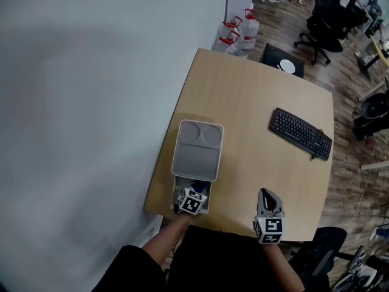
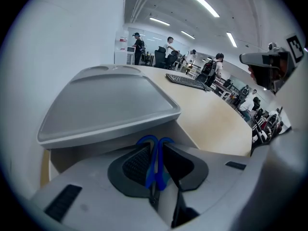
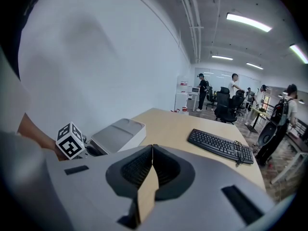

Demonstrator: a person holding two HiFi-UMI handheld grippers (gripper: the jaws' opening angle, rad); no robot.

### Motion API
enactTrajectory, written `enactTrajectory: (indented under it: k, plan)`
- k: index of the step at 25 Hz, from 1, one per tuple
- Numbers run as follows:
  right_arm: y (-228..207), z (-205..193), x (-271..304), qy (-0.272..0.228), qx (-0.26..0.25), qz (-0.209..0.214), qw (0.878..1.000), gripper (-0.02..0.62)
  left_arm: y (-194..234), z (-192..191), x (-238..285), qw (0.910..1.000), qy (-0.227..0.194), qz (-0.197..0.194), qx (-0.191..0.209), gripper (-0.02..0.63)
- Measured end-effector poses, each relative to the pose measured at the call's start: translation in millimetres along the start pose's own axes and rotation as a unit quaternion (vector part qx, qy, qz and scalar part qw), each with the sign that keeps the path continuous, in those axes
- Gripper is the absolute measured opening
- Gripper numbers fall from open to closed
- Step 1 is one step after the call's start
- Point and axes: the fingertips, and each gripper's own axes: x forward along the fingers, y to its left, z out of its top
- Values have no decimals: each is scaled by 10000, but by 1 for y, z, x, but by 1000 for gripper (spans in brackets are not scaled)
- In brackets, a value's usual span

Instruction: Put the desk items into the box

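A grey box (image 1: 206,204) sits at the desk's near left corner, its grey lid (image 1: 196,148) slid back so only the near end is uncovered. My left gripper (image 1: 194,190) hangs over that gap, shut on a thin blue looped item (image 2: 153,162) that looks like scissors handles; the rest of the item is hidden. In the left gripper view the lid (image 2: 110,105) fills the space just ahead of the left gripper (image 2: 155,150). My right gripper (image 1: 266,194) is shut and empty near the desk's front edge; in its own view the right gripper (image 3: 152,148) faces the box (image 3: 118,134).
A black keyboard (image 1: 301,133) lies at the desk's right side. The wall runs along the desk's left edge. Water bottles (image 1: 237,32), a black stool with a white disc (image 1: 287,66) and office chairs (image 1: 322,23) stand beyond the far edge. People stand far off.
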Motion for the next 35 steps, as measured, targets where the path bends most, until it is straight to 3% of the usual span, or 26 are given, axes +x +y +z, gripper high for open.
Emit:
enactTrajectory:
  k: [13,18,23,26,30,35]
  plan:
    - [7,-4,-2,-4,79,113,9999,61,-1,-5,1,9997,-19,-51,-246,83]
    - [11,-3,-6,-10,-30,135,9999,61,0,-1,-4,9996,-205,25,-204,83]
    - [8,-14,-13,22,-51,141,9999,61,-6,5,-18,9984,-390,28,-416,83]
    - [8,-20,-11,2,6,222,9998,61,-10,16,-30,9975,-589,72,-394,83]
    - [3,-23,-10,-58,556,470,9973,61,-15,29,-49,9937,-982,319,-447,83]
    - [-16,-8,-25,-331,521,495,9969,61,-42,66,-96,9856,-1505,585,-505,83]
